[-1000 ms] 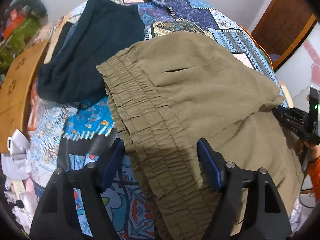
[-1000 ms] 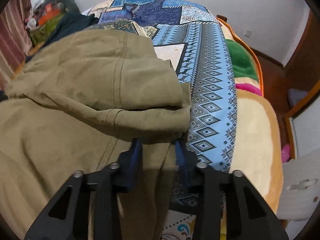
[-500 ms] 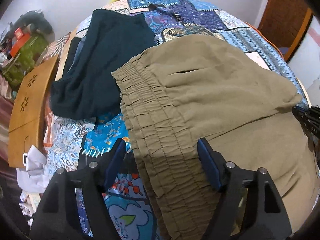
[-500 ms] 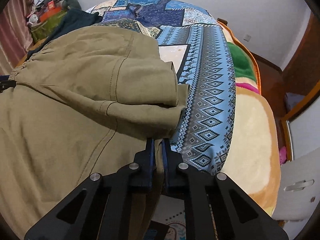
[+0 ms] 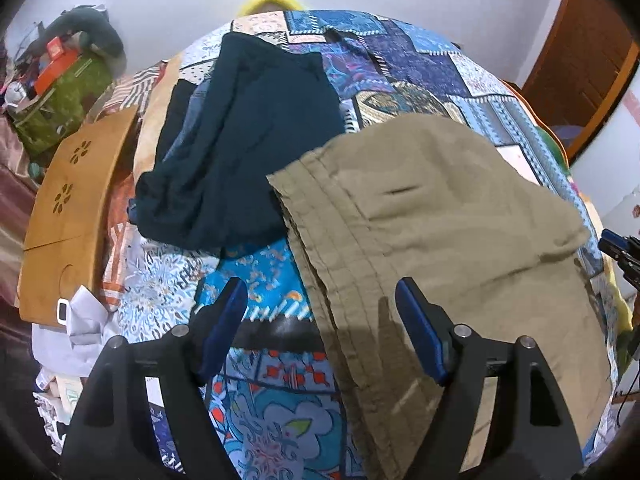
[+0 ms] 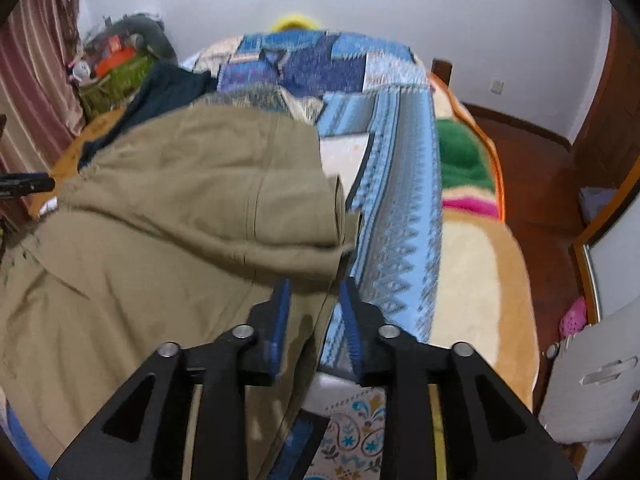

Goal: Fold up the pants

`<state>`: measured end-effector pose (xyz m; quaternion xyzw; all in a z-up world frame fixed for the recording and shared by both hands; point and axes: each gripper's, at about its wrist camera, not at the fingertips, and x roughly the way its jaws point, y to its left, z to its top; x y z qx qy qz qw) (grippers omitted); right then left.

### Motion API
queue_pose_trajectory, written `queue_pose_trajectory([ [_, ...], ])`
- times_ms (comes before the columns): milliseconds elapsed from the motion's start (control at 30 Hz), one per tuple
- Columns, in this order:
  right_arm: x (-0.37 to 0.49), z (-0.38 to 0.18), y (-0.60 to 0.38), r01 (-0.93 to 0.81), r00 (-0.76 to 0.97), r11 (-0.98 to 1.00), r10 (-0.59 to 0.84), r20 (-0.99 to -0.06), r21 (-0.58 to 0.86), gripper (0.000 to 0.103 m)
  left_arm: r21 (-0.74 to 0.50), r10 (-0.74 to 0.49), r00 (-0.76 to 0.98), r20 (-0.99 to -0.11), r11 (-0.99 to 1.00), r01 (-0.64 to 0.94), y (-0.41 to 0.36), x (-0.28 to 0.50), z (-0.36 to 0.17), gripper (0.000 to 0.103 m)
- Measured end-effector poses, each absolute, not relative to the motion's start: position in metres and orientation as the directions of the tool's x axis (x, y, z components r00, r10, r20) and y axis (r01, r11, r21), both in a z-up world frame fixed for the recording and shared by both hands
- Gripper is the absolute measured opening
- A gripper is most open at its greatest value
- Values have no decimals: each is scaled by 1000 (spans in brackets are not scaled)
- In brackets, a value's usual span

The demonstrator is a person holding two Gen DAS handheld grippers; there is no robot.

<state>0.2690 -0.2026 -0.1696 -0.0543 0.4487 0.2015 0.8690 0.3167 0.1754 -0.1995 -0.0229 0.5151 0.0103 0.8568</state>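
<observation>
Olive pants (image 5: 440,220) lie folded over on a patchwork bed cover (image 5: 400,60), elastic waistband toward the left. My left gripper (image 5: 320,286) hovers open above the waistband's near edge, its blue pads wide apart and touching no cloth. In the right wrist view the pants (image 6: 180,200) show a doubled fold ending in a rolled edge. My right gripper (image 6: 316,282) hangs just above that edge. Its jaws are opening, with a narrow gap and only cloth lying below them, nothing pinched. Each gripper shows in the other's view: right gripper (image 5: 616,244), left gripper (image 6: 24,184).
A dark teal garment (image 5: 248,140) lies on the bed beyond the waistband. A wooden board (image 5: 68,216) and a cluttered green bag (image 5: 60,100) stand at the left. A beige and green blanket (image 6: 480,280) covers the bed's right side, with brown floor and a door (image 5: 580,60) beyond.
My left gripper has lifted and drawn back, so the waistband sits lower and further off. The right gripper's jaws closed, then parted again, and it rose from the fold's edge.
</observation>
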Motion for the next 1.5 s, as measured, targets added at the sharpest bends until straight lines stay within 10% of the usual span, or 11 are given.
queue_pose_trajectory([
  [467, 328, -206, -180, -411, 409, 892, 363, -837, 187, 37, -72, -70, 338, -938, 997, 7, 157, 351, -241, 79],
  [567, 330, -216, -173, -426, 385, 888, 354, -852, 176, 27, -76, -77, 338, -938, 997, 15, 156, 351, -246, 79],
  [700, 325, -218, -167, -477, 423, 876, 301, -855, 73, 9, -16, -29, 401, -916, 999, 37, 152, 347, -239, 54],
  [1167, 340, -224, -166, -449, 397, 893, 237, -887, 38, 5, 5, 19, 425, -905, 999, -35, 163, 342, -243, 64],
  [1500, 337, -168, -162, -479, 469, 876, 302, -830, 48, 35, -3, 32, 481, -876, 997, -73, 185, 346, -199, 70],
])
